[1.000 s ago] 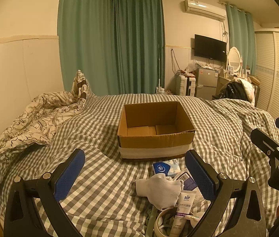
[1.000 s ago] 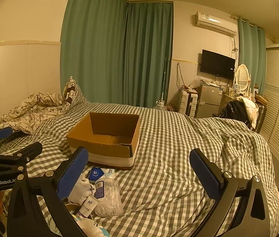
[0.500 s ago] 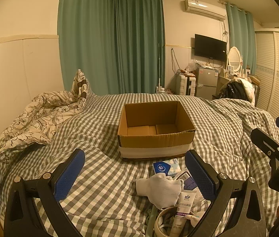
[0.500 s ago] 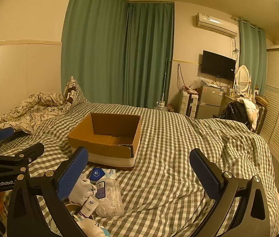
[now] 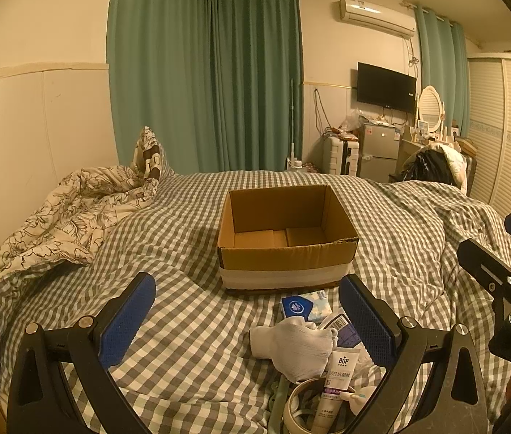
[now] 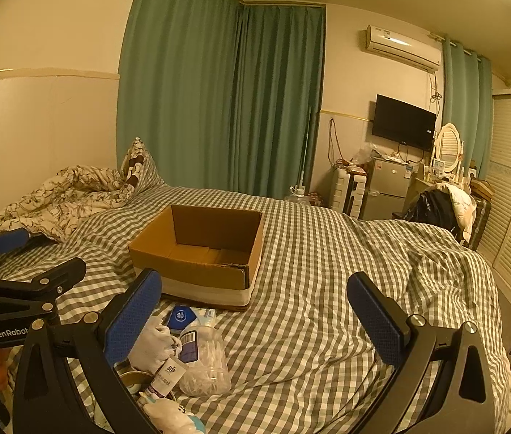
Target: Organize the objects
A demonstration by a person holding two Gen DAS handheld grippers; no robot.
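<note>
An open, empty cardboard box (image 5: 286, 238) sits on the checked bed; it also shows in the right wrist view (image 6: 201, 253). In front of it lies a pile: a blue tissue pack (image 5: 304, 306), a white glove (image 5: 293, 347), a white BOP tube (image 5: 336, 379), a tape roll (image 5: 300, 403) and a clear jar of cotton swabs (image 6: 203, 360). My left gripper (image 5: 248, 320) is open and empty, hovering just before the pile. My right gripper (image 6: 255, 316) is open and empty, right of the pile.
A crumpled floral quilt (image 5: 63, 217) lies at the left against the wall. Green curtains (image 5: 204, 79) hang behind the bed. A fridge (image 5: 378, 152), TV and cluttered dresser stand at the far right. The checked cover (image 6: 345, 289) spreads to the right.
Both grippers stay open and nearly still. The right wrist view has shifted very slightly; the objects have not moved.
</note>
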